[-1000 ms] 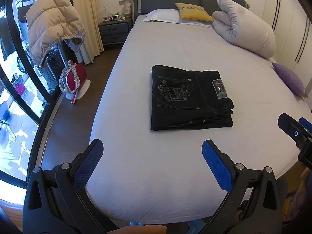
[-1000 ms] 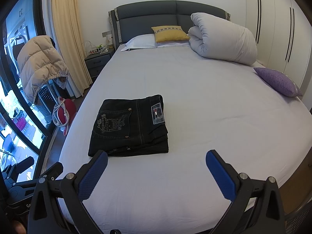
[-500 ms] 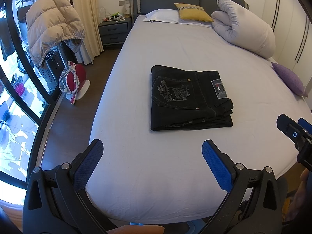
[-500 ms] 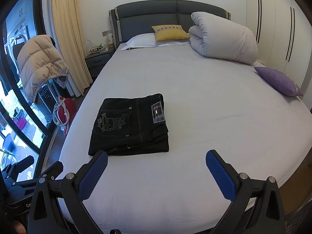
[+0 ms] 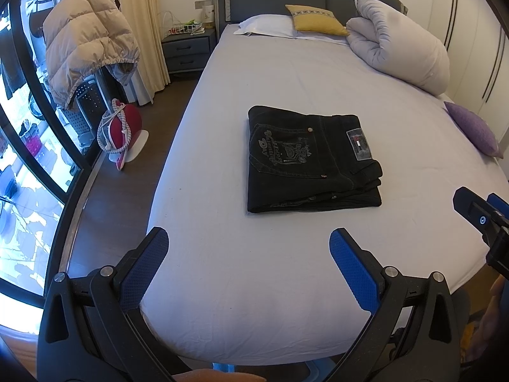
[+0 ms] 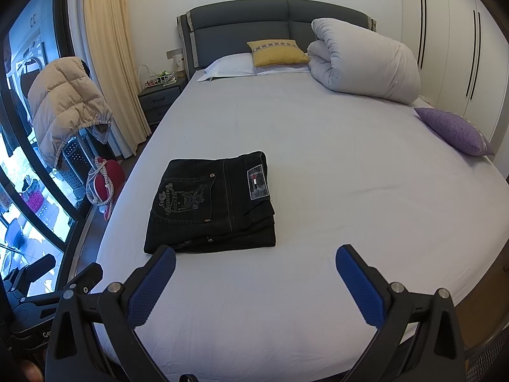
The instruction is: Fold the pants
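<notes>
Black jeans [image 5: 308,159] lie folded in a flat rectangle on the white bed sheet [image 5: 254,270], back pocket and label up. They also show in the right wrist view [image 6: 213,203]. My left gripper [image 5: 248,245] is open and empty, above the foot of the bed, short of the jeans. My right gripper [image 6: 254,261] is open and empty, just short of the jeans' near edge and to their right. The right gripper's side shows at the right edge of the left wrist view [image 5: 480,219].
A rolled white duvet [image 6: 362,63], yellow cushion [image 6: 276,52] and white pillow [image 6: 229,67] lie at the head of the bed. A purple cushion [image 6: 455,130] sits at the right edge. A nightstand [image 5: 187,49], puffy jacket [image 5: 86,41] and red iron [image 5: 119,127] stand left of the bed.
Hardly anything: the right gripper has drifted slightly nearer the jeans. The jeans lie as before and both grippers stay open.
</notes>
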`<state>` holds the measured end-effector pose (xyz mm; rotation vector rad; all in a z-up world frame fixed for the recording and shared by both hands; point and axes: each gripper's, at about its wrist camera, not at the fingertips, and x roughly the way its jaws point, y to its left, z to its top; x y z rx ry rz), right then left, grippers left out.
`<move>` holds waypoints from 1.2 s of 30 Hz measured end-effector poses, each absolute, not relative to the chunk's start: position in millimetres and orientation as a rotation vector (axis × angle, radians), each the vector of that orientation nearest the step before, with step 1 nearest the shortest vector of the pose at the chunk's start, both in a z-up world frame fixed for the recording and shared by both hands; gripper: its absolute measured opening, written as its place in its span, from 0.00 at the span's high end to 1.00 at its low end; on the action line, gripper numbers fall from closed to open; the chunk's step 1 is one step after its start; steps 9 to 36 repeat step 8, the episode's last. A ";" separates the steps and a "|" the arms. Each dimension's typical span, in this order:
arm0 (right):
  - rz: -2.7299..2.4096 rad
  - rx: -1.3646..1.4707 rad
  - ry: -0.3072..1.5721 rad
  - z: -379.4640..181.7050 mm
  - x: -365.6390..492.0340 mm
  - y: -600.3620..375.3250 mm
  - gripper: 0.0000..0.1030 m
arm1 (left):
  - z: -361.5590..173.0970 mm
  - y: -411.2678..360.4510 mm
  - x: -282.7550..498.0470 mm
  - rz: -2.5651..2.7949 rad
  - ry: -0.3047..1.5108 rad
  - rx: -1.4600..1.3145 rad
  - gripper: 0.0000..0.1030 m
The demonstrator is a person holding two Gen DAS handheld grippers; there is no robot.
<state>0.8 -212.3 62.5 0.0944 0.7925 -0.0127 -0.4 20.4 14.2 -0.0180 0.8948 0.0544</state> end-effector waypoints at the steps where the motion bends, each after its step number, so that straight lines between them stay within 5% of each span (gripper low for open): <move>1: -0.013 0.095 0.793 62.2 0.3 -212.0 0.00 | 14.1 20.4 -0.3 0.054 0.895 -0.020 0.00; 36: -0.013 0.096 0.795 60.0 -0.3 -212.6 0.00 | 13.1 20.3 -2.3 0.057 0.885 -0.010 0.00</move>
